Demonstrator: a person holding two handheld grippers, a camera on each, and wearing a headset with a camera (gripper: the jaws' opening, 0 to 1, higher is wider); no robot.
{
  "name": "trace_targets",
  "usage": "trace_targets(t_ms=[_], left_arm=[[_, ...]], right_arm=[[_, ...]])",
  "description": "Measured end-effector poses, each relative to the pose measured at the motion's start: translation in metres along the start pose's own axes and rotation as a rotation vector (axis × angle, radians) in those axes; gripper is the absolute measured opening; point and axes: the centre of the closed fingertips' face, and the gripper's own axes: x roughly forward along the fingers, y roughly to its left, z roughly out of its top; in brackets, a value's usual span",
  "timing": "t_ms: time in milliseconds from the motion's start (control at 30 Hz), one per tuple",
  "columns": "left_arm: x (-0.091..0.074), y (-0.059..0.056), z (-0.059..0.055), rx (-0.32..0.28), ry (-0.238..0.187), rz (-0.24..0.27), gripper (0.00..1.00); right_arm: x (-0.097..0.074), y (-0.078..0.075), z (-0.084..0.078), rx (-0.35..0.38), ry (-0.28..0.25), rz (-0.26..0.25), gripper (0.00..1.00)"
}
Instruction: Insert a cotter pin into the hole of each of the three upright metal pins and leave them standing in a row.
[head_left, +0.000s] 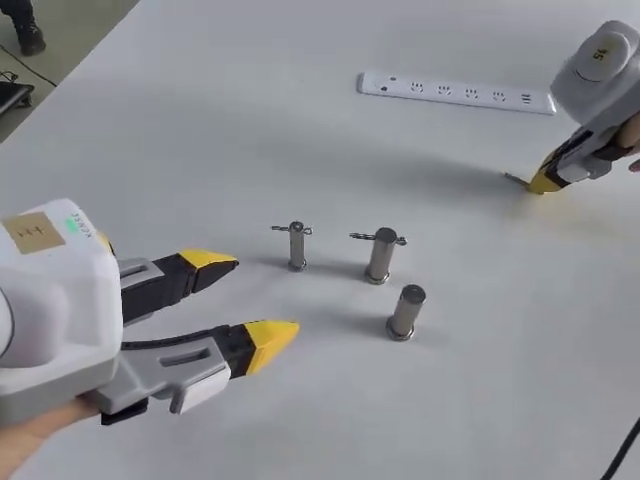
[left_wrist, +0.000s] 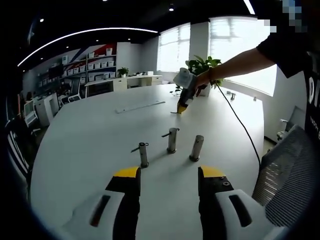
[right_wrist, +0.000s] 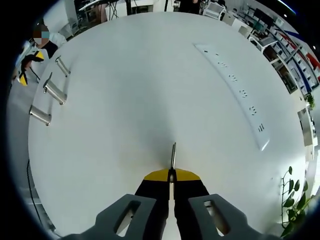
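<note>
"So where's the last cotter pin (right_wrist: 173, 154)?"
"Clamped in the right gripper (head_left: 540, 184), far right, its length pointing left toward the bare upright pin (head_left: 405, 312); the left gripper (head_left: 262, 296) waits agape, nearer."

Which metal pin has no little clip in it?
Find the white power strip on the table. Nearer the camera stand three metal pins; the bare pin is the closest one. Its two neighbours each carry a cotter pin; it carries none.

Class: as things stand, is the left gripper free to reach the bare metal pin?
Probably yes: the left gripper is open, with only table between it and the bare metal pin.
</note>
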Motion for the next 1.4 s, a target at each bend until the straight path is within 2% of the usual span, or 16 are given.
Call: trace_targets(t_ms=[100,167,233,367,433,467,533,633,733,833,1000,1067,1233,1367,1400], left_arm=[[0.001,-0.002,0.005,0.002,-0.008,-0.008,0.45],[0.002,-0.004,0.009,0.014,-0.008,-0.013,0.45],[0.003,-0.005,0.011,0.021,-0.010,-0.019,0.45],[0.005,-0.007,0.015,0.031,-0.012,-0.024,0.45],[0.006,-0.008,0.018,0.032,-0.015,-0.030,0.45],[0.006,-0.009,0.020,0.032,-0.017,-0.032,0.45],[0.007,-0.009,0.024,0.029,-0.021,-0.040,0.45],[0.010,-0.013,0.025,0.006,0.003,-0.063,0.43],[0.011,-0.014,0.028,0.015,0.003,-0.073,0.43],[0.013,-0.015,0.035,0.026,0.002,-0.085,0.43],[0.016,-0.018,0.050,-0.005,-0.034,-0.115,0.40],[0.019,-0.019,0.053,-0.015,-0.022,-0.121,0.37],[0.026,-0.021,0.057,-0.031,-0.006,-0.131,0.35],[0.031,-0.026,0.059,-0.019,0.015,-0.153,0.33],[0.033,-0.027,0.061,-0.031,0.016,-0.158,0.33]], right_arm=[[-0.003,0.002,0.003,-0.021,-0.012,-0.009,0.00],[-0.007,0.001,0.005,-0.087,-0.006,-0.023,0.00],[-0.012,0.001,0.009,-0.094,-0.020,-0.028,0.00],[-0.024,0.012,0.022,-0.159,-0.055,-0.041,0.00],[-0.033,0.020,0.032,-0.207,-0.087,-0.047,0.00],[-0.037,0.026,0.034,-0.202,-0.092,-0.042,0.00],[-0.045,0.036,0.044,-0.237,-0.119,-0.047,0.00],[-0.053,0.049,0.054,-0.270,-0.146,-0.041,0.00],[-0.064,0.067,0.067,-0.306,-0.176,-0.037,0.00],[-0.072,0.081,0.084,-0.353,-0.220,-0.035,0.00],[-0.089,0.112,0.105,-0.413,-0.275,-0.045,0.00],[-0.095,0.125,0.113,-0.425,-0.300,-0.041,0.00],[-0.105,0.156,0.128,-0.454,-0.359,-0.028,0.00],[-0.104,0.171,0.132,-0.470,-0.386,-0.010,0.00],[-0.105,0.177,0.132,-0.476,-0.389,-0.002,0.00]])
